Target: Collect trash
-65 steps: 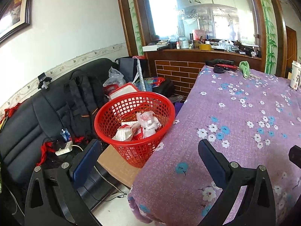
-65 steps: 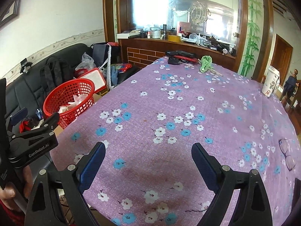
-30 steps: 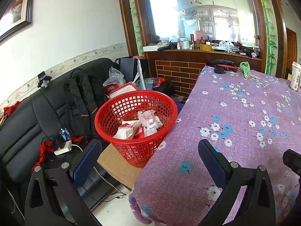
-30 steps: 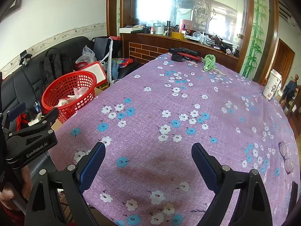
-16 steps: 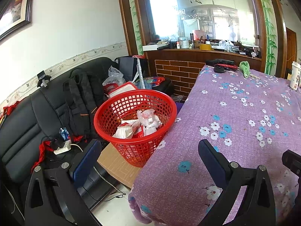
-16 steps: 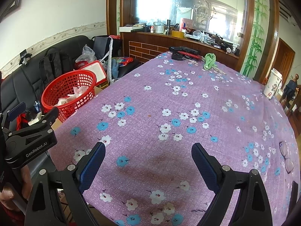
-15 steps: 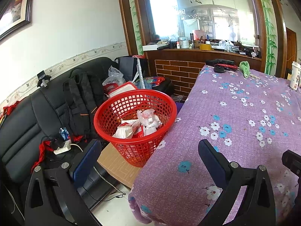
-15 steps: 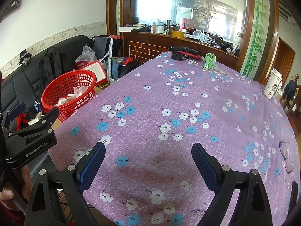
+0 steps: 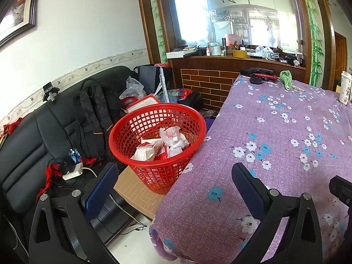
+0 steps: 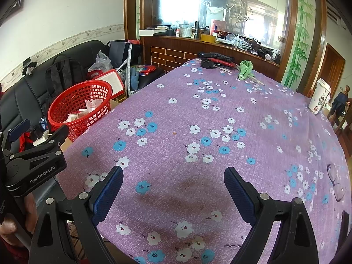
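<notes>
Trash was seen gathered in the basket, both grippers held apart and empty, so collection was judged nearly finished.

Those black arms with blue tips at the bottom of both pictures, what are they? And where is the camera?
They are the two fingers of a hand-held gripper, a pinching tool a person carries, one in each hand. A camera sits on each, looking forward along the fingers. One picture is from the left hand-held gripper, the other from the right hand-held gripper. Both are open and hold nothing. Ahead is a table with a purple flowered cloth. On it lie a green cloth, a paper cup and glasses. Beside the table stands a red basket with crumpled wrappers inside.
</notes>
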The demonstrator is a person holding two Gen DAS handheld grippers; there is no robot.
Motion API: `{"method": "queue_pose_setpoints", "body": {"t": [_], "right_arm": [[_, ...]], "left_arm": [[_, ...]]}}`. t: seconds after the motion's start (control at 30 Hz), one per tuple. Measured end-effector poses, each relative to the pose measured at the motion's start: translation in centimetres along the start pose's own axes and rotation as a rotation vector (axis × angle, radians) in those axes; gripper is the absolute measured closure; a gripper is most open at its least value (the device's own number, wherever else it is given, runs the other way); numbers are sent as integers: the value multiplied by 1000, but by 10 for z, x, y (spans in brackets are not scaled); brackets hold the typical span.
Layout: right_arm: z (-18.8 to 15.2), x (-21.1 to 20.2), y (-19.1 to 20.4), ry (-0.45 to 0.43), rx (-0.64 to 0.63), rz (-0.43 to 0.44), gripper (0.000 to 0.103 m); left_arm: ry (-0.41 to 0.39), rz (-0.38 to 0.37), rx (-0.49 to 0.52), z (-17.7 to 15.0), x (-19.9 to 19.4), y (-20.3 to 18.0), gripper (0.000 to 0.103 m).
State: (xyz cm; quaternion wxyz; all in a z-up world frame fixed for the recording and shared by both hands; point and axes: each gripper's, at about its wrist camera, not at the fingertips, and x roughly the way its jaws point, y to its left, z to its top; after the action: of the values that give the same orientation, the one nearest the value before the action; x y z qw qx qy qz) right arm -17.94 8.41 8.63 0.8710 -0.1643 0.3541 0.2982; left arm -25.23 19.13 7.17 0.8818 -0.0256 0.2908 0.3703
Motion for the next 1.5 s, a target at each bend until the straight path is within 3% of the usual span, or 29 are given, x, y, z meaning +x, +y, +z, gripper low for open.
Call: {"method": "queue_pose_setpoints", "body": {"t": [1.5], "right_arm": [[-4,8,-1,28,10,10,8]], "left_arm": [[7,-4,4,-5,2,-3,1]]}}
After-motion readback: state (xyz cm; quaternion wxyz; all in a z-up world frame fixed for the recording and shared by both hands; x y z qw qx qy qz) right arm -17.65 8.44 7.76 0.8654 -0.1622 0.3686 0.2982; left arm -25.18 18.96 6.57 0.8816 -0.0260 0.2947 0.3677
